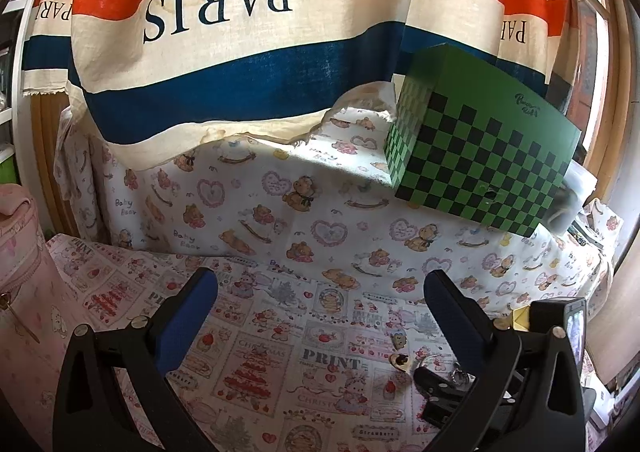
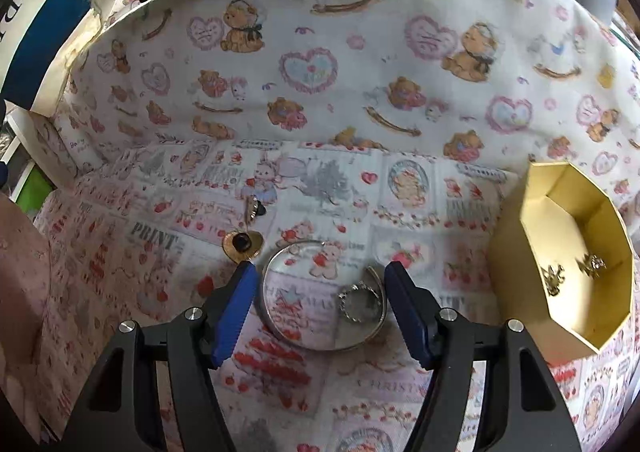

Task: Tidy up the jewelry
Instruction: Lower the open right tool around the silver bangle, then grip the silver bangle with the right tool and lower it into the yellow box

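Note:
My right gripper (image 2: 324,286) hangs open just above the printed cloth. A silver bangle (image 2: 280,326) lies flat between its blue fingers (image 2: 238,302), and the pads do not press on it. A small ornate silver ring (image 2: 358,302) rests inside the bangle. Beyond the left finger lie a gold heart pendant (image 2: 242,242) and a small earring (image 2: 254,209). A gold octagonal box (image 2: 520,252) stands open at the right, with two small gold pieces (image 2: 554,278) inside. My left gripper (image 1: 320,292) is open and holds nothing. The pendant (image 1: 401,362) lies ahead of it to the right.
A green and black checkered box (image 1: 480,155) sits on the raised ledge at the back right. A striped "PARIS" cloth (image 1: 240,51) hangs behind it. A pink bag (image 1: 20,272) stands at the left edge. The right gripper's black body (image 1: 560,332) fills the lower right of the left wrist view.

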Demonstrator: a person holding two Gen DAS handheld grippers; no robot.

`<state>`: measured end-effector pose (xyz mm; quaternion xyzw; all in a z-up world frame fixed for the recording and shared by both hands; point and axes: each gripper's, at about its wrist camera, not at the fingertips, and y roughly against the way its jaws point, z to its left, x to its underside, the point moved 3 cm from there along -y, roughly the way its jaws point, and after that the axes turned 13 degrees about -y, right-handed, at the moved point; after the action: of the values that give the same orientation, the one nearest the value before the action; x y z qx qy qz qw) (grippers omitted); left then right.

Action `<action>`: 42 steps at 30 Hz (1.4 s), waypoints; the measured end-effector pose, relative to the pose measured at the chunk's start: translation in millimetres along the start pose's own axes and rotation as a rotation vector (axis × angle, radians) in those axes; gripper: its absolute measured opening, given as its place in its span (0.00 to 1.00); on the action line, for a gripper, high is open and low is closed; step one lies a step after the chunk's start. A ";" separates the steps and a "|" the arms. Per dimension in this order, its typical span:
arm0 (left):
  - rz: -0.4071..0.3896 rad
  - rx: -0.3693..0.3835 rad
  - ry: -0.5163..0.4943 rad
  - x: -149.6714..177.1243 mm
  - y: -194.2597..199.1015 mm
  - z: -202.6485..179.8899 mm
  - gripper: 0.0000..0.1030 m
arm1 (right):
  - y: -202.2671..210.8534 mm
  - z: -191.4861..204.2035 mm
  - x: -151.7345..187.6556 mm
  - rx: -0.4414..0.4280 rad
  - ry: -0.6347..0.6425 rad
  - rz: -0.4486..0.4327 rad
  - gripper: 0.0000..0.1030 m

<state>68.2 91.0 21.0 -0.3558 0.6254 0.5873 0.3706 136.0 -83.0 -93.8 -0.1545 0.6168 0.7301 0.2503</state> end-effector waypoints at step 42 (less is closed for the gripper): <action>0.004 -0.010 -0.007 0.9 -0.6 -2.0 0.99 | 27.3 -24.0 27.7 0.071 -0.057 -0.021 0.66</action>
<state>68.2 89.0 20.0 -0.3542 0.6219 0.5924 0.3700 95.8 -104.8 -90.7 -0.1311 0.6333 0.7092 0.2806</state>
